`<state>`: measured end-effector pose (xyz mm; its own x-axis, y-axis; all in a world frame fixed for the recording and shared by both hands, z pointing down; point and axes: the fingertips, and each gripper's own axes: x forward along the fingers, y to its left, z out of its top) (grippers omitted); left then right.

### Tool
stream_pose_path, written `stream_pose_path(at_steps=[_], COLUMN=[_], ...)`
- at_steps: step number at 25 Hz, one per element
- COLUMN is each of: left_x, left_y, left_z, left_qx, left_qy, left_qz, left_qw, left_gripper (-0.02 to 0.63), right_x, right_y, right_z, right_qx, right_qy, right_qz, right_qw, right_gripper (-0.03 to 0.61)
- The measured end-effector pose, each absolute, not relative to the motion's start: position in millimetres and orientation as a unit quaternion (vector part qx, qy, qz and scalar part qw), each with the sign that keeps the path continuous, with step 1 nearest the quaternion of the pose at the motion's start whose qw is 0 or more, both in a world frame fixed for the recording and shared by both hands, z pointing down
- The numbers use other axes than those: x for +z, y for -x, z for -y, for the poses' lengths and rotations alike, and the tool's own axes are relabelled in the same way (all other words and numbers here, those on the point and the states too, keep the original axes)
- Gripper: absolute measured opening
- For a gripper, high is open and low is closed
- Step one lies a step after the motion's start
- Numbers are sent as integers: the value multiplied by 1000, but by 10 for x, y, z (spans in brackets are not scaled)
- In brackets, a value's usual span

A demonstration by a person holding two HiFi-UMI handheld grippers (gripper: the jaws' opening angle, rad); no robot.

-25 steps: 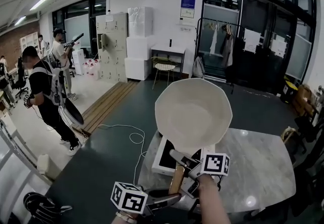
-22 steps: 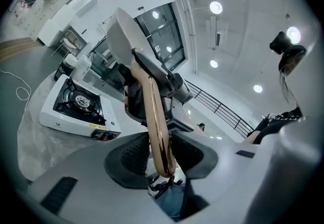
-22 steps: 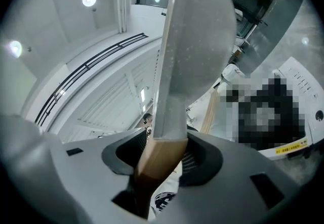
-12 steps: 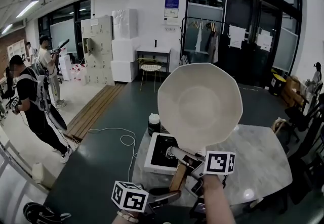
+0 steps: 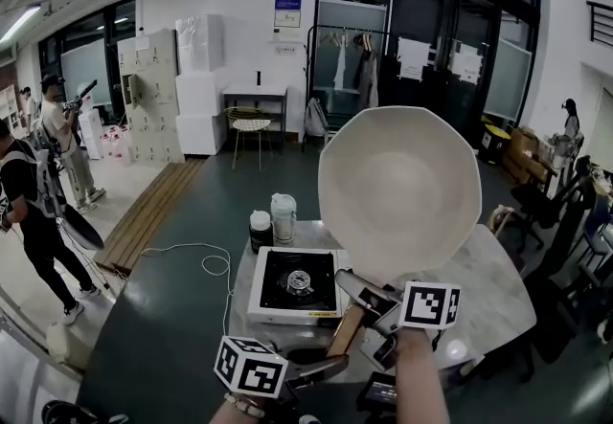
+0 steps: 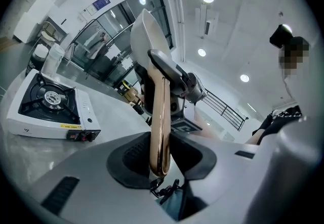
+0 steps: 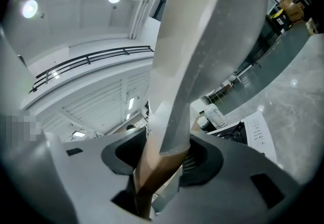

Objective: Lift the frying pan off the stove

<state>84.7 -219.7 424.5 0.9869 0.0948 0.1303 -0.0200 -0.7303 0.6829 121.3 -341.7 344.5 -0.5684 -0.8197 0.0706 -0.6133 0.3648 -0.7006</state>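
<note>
The cream frying pan (image 5: 400,188) is up in the air, tipped almost upright, above and to the right of the white gas stove (image 5: 295,283). Its copper-coloured handle (image 5: 343,331) slants down toward me. My right gripper (image 5: 356,302) is shut on the handle close to the pan's bowl. My left gripper (image 5: 330,367) is shut on the handle's lower end. In the left gripper view the handle (image 6: 161,117) runs up from between the pads (image 6: 132,160) to the pan (image 6: 149,36). In the right gripper view the pan (image 7: 212,41) fills the middle, with the handle (image 7: 154,175) pinched below it.
The stove stands on a pale marble table (image 5: 479,298), its burner bare. A dark jar and a pale jug (image 5: 271,219) stand behind it. A white cable (image 5: 206,259) lies on the dark floor to the left. A person (image 5: 38,212) walks at far left.
The pan has risen and shifted right in the head view. The whole stove with its bare burner and the two containers behind it have come into sight.
</note>
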Motion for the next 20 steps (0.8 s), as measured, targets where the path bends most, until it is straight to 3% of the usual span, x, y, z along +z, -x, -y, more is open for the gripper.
stream_pose_path(at_steps=[8,20], left_x=[4326,4306], left_y=[-1055,-1285], left_z=[2074,1841], left_qx=[107,112], left_qy=[-931,-918], left_qz=[-55,-108], left_qw=[345,366], left_gripper=[126,126], right_x=[3533,3552], right_y=[-1614,-1916], right_z=[3184,2975], right_qx=[-347,-342], right_qy=[485,519], right_qz=[-785,-761], right_qw=[168,185], right_gripper=[210,213])
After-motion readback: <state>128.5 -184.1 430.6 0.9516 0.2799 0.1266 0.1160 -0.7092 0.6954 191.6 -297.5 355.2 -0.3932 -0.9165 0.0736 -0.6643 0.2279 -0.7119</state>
